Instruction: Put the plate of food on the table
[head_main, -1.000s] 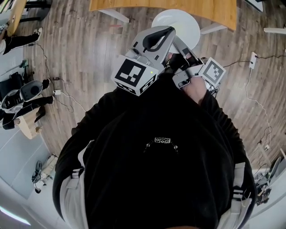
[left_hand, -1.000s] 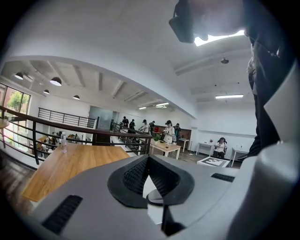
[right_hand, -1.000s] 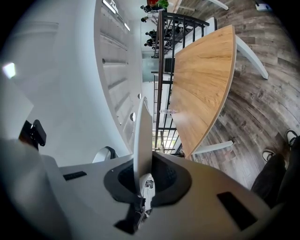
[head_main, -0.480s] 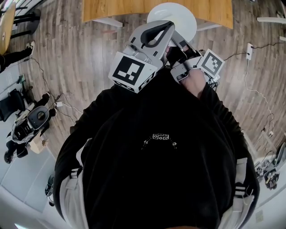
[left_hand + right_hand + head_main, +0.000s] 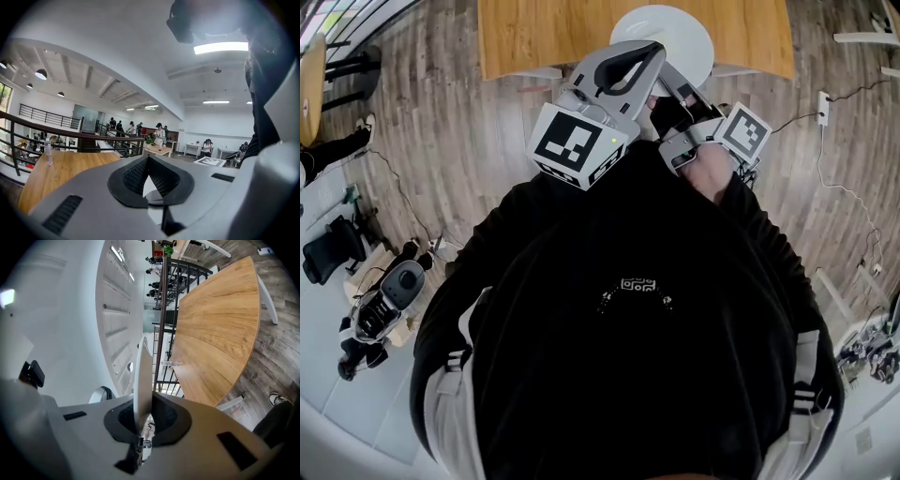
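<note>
- Right claw (image 5: 143, 414) pinches the near rim of the plate (image 5: 673, 30) and carries it level, out in front of the person
- Bench (image 5: 534, 33) lies straight ahead, and the plate seems to hang over its near edge, so the likely move is forward, then down
- Left claw (image 5: 148, 161) has its pads meeting at the tips, clamping nothing, just beside that rim
- No food can be made out on the plate

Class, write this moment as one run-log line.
stage: white plate held aloft | right gripper: shut on white plate rim | left gripper: jaws together | position: by wooden table edge, not set down
</note>
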`<state>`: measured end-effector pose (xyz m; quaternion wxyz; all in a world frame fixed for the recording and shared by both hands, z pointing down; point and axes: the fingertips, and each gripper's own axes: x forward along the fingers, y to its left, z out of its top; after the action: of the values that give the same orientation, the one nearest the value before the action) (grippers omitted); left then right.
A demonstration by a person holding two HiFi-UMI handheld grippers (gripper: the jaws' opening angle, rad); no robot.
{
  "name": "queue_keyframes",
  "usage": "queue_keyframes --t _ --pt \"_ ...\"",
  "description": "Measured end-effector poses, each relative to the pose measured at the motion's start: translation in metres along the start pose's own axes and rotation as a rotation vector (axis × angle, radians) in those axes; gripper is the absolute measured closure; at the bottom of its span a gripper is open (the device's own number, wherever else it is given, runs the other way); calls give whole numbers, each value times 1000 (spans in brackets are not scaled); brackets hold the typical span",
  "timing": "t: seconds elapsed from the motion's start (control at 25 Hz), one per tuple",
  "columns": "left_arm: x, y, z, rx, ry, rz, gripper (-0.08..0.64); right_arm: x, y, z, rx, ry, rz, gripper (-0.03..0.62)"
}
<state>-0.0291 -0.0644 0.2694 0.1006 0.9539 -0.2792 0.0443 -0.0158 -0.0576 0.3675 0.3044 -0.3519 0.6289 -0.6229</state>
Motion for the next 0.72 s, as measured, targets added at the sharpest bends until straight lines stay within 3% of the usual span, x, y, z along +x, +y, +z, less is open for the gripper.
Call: queue_keyframes --t 0.32,0.72 --pt "0 49 8 -14 -12 -40 555 47 -2 6 12 -30 -15 566" --pt "-7 105 8 -59 -20 -6 555 103 -1 10 12 -46 -11 566"
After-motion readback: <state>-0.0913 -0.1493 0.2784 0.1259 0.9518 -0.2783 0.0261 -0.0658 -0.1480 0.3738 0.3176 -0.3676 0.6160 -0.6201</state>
